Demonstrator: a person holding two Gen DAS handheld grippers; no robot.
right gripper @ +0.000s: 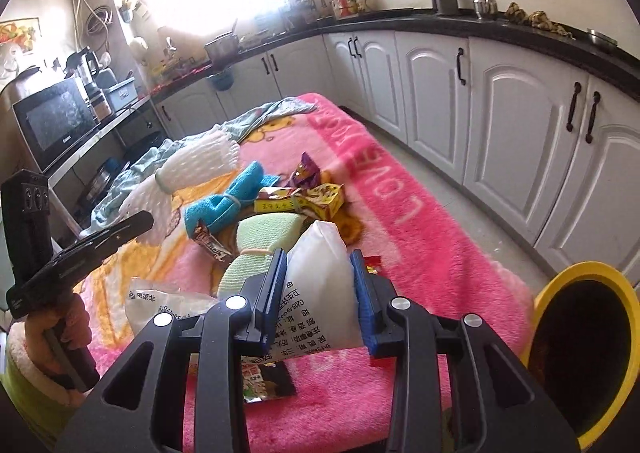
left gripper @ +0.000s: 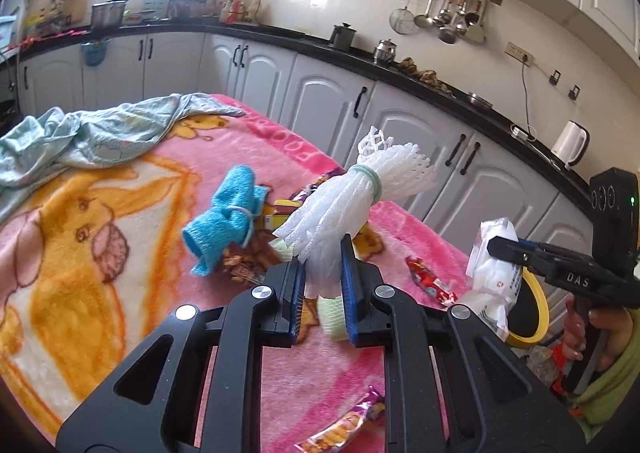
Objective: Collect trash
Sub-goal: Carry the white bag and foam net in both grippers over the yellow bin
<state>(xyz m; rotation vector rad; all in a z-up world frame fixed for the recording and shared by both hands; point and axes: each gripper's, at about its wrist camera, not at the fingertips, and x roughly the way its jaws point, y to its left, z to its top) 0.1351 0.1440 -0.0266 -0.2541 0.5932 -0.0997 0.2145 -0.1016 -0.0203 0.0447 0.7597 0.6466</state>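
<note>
Two matte black plastic handheld grippers, the left gripper point(left gripper: 323, 285) and the right gripper point(right gripper: 320, 289), each have ribbed blue finger pads point(left gripper: 347, 273) and round silver screws point(left gripper: 261, 292). White "DAS" lettering marks one. Bare hands point(right gripper: 60, 337) emerge from lime-green sleeves point(left gripper: 612, 389) with cream fleece cuffs.

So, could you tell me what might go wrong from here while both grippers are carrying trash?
1. The left gripper pinches only the lower end of the white foam net bundle; most of it sticks out beyond the fingers, so it may slip or sag.
2. The right gripper holds a smooth white plastic packet that could slide out before reaching the yellow-rimmed bin.
3. The bin sits at the pink blanket's edge, so a drop could miss it.
</note>
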